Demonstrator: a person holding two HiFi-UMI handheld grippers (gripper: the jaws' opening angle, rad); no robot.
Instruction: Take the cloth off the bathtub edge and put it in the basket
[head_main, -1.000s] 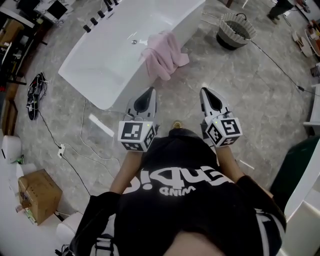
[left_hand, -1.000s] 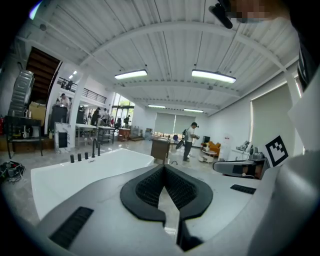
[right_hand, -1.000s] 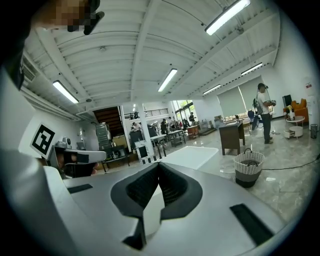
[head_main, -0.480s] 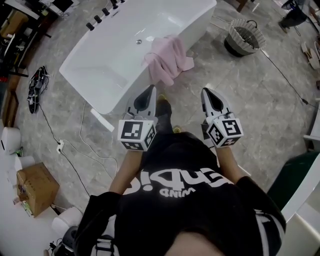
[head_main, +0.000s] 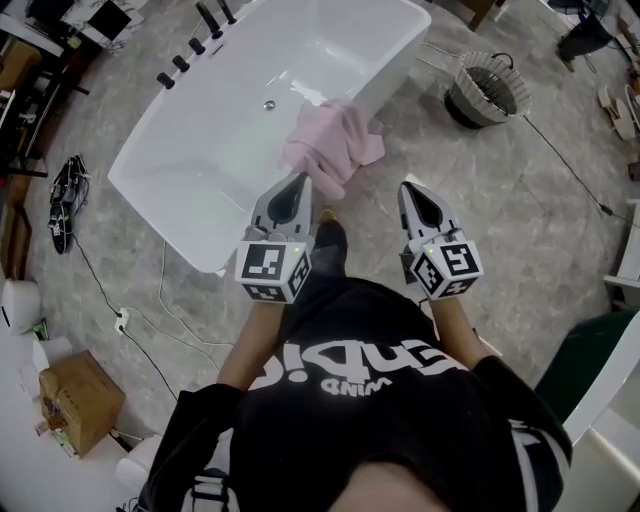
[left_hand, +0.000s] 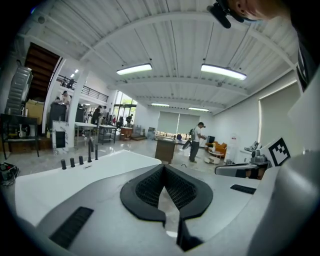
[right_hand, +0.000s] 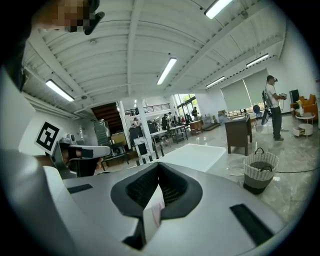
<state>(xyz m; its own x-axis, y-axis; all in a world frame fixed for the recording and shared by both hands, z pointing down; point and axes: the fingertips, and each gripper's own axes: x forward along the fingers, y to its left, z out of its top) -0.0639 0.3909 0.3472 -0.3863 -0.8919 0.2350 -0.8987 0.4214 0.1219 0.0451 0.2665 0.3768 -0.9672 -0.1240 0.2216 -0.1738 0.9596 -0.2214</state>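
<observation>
Pink cloth (head_main: 330, 148) draping over the bathtub (head_main: 396, 62) edge, lying just ahead of the left tongs (head_main: 302, 179), right tongs (head_main: 406, 188) beside, both pinching together empty, basket (head_main: 466, 101) standing well apart.

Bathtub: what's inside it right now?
Only the drain shows inside the bathtub. The pink cloth hangs over the near edge, partly into the tub; the rim and wall beneath it are covered.

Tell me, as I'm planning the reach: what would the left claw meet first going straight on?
Likely the crumpled pink cloth on the white bathtub's rim, just ahead of the left claw; height is unclear.
</observation>
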